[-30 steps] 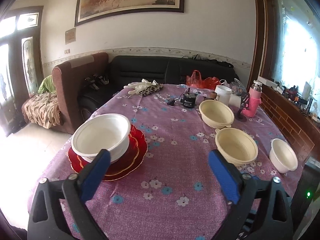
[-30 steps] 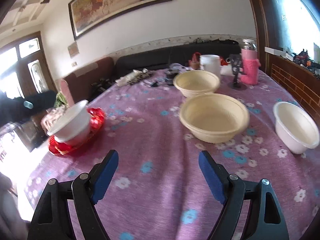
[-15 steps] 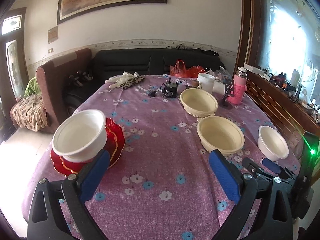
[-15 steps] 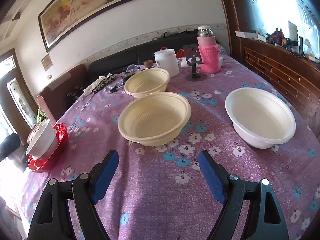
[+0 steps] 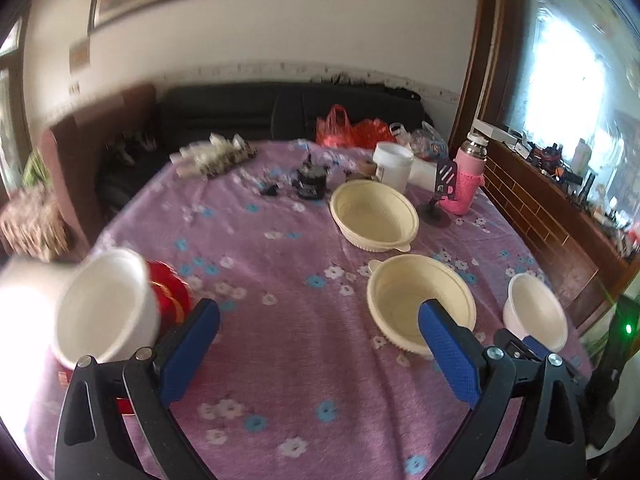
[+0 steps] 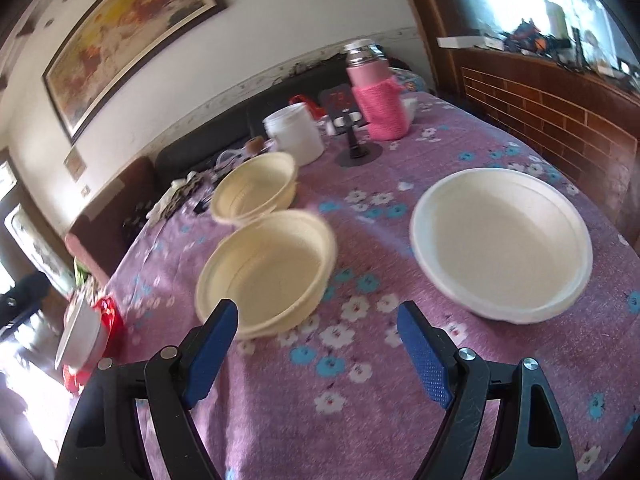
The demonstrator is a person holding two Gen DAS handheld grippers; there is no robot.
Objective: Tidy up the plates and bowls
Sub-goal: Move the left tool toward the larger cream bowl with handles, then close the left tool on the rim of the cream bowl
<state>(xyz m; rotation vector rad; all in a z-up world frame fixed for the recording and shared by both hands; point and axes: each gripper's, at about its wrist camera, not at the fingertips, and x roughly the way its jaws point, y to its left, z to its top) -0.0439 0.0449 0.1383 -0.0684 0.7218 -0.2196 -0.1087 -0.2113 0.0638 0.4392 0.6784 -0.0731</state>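
right wrist view: right gripper (image 6: 314, 346), fingers released, is nearing the white bowl (image 6: 502, 242); next it needs closing on the rim.

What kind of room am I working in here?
Likely a home living or dining room: a sofa behind a table with a floral cloth, and a framed painting on the wall.
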